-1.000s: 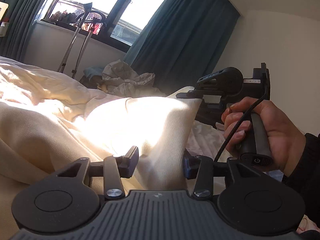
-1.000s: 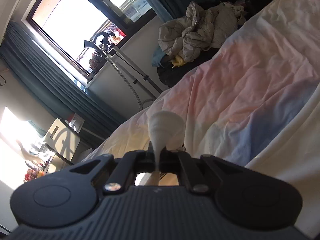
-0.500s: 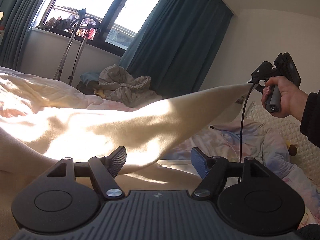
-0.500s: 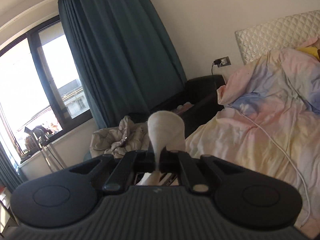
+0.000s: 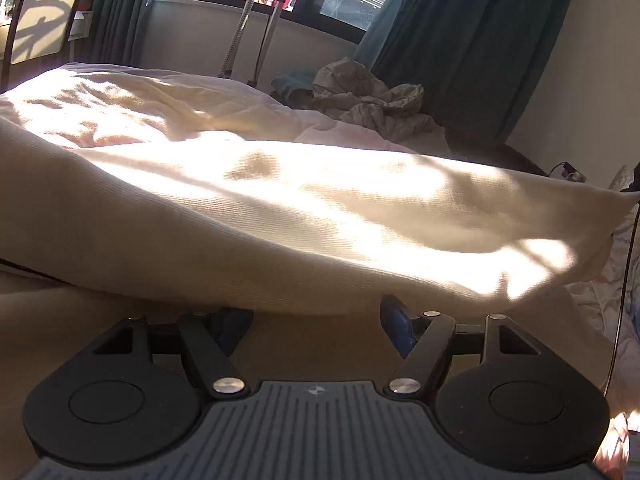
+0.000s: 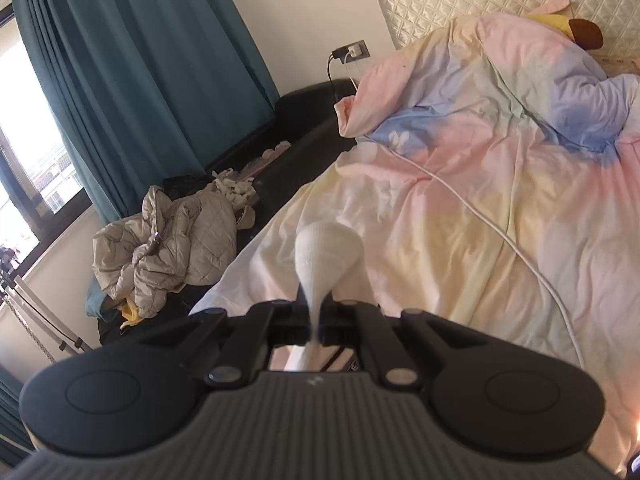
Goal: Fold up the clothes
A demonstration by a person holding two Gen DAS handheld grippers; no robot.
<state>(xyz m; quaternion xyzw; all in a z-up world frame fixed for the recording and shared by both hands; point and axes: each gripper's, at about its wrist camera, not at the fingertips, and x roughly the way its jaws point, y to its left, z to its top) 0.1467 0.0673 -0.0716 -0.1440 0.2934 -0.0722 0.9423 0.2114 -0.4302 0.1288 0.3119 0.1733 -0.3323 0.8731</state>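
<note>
- The cream knit garment (image 5: 320, 208) lies across the bed (image 6: 500, 216), its near part resting on the bedding while one end is lifted and stretched out toward the right edge of the left wrist view.
- The right claw (image 6: 320, 316) is clenched on a pinch of that cream fabric; a rounded tuft of it bulges out just past the closed jaws, above the pastel duvet (image 6: 520, 160).
- The left claw (image 5: 316, 320) is released. Its jaws have just been opening and now stand wide, low under the raised span of cloth; the blue pads (image 5: 396, 326) sit beneath the fabric and do not press on it.
- Step in hand, as I judge it: spreading the garment out taut before a fold, with one end held up and the other hand going for a second hold.
- The next move calls for the left claw to slide onto an edge or corner of the cloth near its pads and close on a single layer, so that both ends can be drawn flat on the bed.
- Risk: grabbing the bedding underneath along with the garment, since both are pale and lie in touch there.
</note>
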